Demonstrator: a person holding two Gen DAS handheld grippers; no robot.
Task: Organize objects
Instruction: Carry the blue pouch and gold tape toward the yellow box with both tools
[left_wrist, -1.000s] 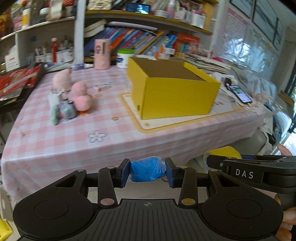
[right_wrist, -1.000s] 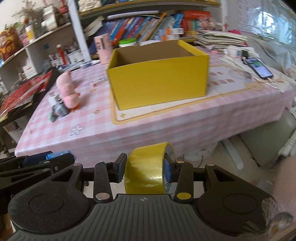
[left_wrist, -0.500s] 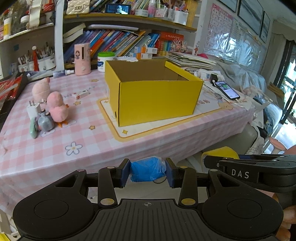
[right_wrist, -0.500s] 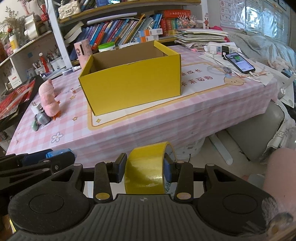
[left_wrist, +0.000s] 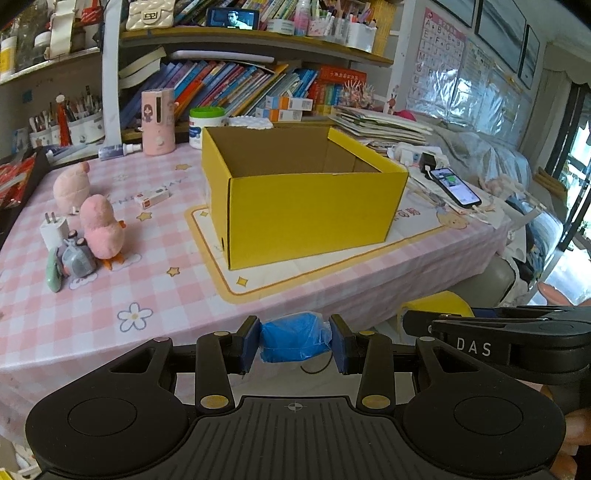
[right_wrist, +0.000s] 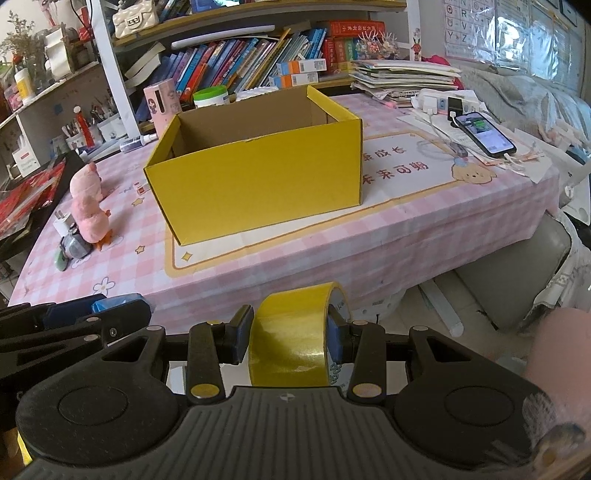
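L tongs (left_wrist: 294, 345) pinch crinkly blue bundle (left_wrist: 293, 341); R tongs (right_wrist: 290, 334) glossy tape roll (right_wrist: 291, 336).

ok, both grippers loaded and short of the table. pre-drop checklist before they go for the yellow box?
1. Left gripper clamped on the blue bundle: ok.
2. Right gripper clamped on the yellow tape roll: ok.
3. Yellow box open-topped, flaps out of the way: ok.
4. Room inside the box: visible inner walls are bare; floor hidden, cannot tell.
5. Grippers over the box opening: not ok, both sit in front of the table edge.
6. Path to the box: ok, pink plush toys sit off to the left.
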